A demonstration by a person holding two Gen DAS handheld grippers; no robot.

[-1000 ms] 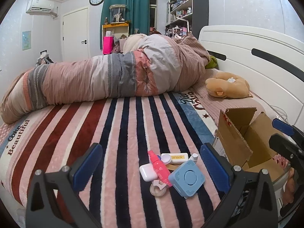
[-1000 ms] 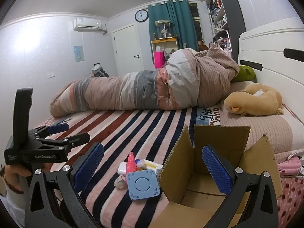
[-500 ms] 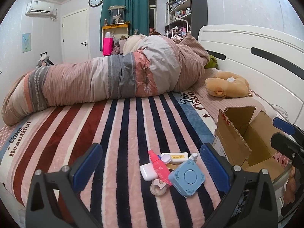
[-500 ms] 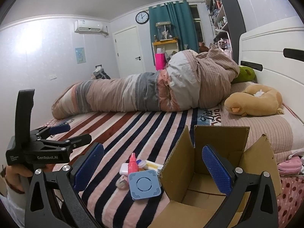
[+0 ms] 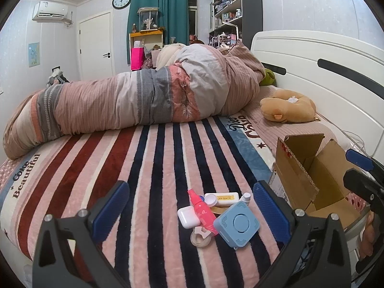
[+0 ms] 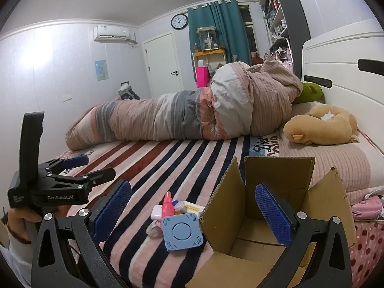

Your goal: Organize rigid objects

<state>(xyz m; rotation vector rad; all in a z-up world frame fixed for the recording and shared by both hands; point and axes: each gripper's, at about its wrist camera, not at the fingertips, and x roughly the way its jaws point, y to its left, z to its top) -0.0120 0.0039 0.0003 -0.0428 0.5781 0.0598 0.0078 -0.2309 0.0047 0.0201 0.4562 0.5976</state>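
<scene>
Plainly, both sets of jaws stand released and spread wide with nothing between them. The left gripper (image 5: 192, 206) hovers low over the striped blanket (image 5: 153, 168), and the small heap of rigid things lies just ahead of it, inside the span of its two blue pads though toward the right one. In that heap a blue square speaker (image 5: 236, 225) sits nearest and rightmost, touching a pink spray bottle (image 5: 202, 210) that lies slanted across the middle. A white earbud case (image 5: 188, 217) rests against the bottle's left side, a tape roll (image 5: 201, 236) lies just in front of it, and a white tube with a yellow label (image 5: 222, 198) lies behind, with a small white bottle (image 5: 245, 196) at its right end.

From the right wrist view, the right gripper (image 6: 193, 208) is held above the near edge of the cardboard box (image 6: 271, 184), its right pad over the box opening and its left pad over the blanket. The heap sits just left of the box, the speaker touching the box's left flap. The box stands with flaps up; what shows of its inside is bare cardboard, though the floor is partly hidden by the jaws.

A rolled quilt (image 5: 134, 100) and a tan plush toy (image 5: 288, 110) lie well beyond, near the white headboard (image 5: 312, 67).
</scene>
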